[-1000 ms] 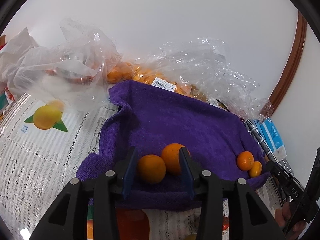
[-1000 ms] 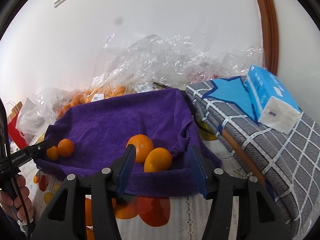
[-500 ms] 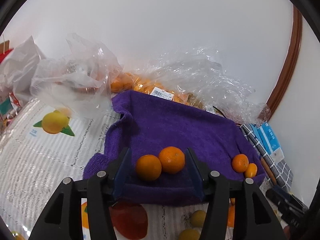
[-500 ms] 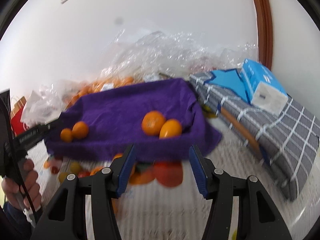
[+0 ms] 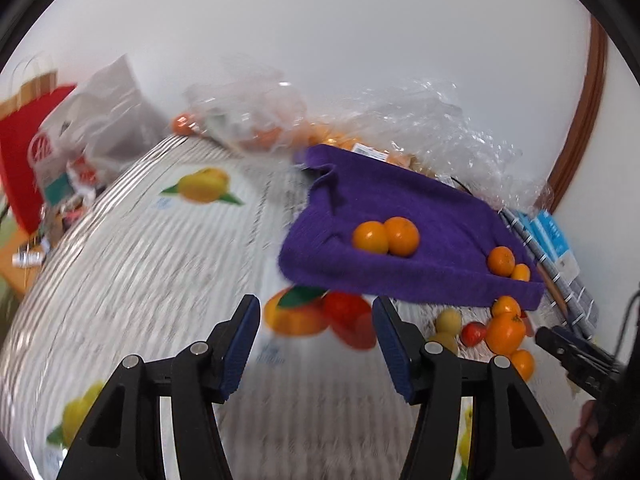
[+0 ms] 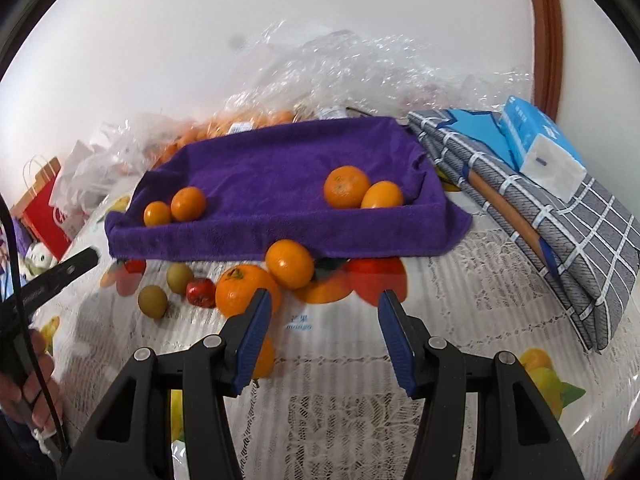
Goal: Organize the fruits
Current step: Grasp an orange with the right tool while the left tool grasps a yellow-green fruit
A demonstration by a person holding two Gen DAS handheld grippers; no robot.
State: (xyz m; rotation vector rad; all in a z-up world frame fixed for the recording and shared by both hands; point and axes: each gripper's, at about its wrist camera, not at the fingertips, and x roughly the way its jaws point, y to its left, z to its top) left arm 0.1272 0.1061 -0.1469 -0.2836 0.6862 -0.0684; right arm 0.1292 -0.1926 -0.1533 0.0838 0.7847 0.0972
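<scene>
A purple towel-lined tray (image 6: 276, 164) holds two small oranges at its left (image 6: 188, 203) and two larger ones at its right (image 6: 346, 186). It also shows in the left wrist view (image 5: 432, 216). Loose fruit lies in front of it: an orange (image 6: 289, 263), a persimmon (image 6: 239, 289), a red fruit (image 6: 201, 291) and two brownish round fruits (image 6: 152, 301). My right gripper (image 6: 324, 336) is open and empty, just short of the loose orange. My left gripper (image 5: 316, 344) is open and empty, over the tablecloth left of the tray.
Clear plastic bags of oranges (image 6: 248, 120) lie behind the tray. A folded checked cloth (image 6: 560, 216) with a blue tissue pack (image 6: 540, 148) lies to the right. A red paper bag (image 5: 20, 148) and white bags (image 5: 108, 120) stand at the far left.
Both grippers have pulled back from the tray and risen. The loose fruit in front of the tray has come into view. The left view has swung left.
</scene>
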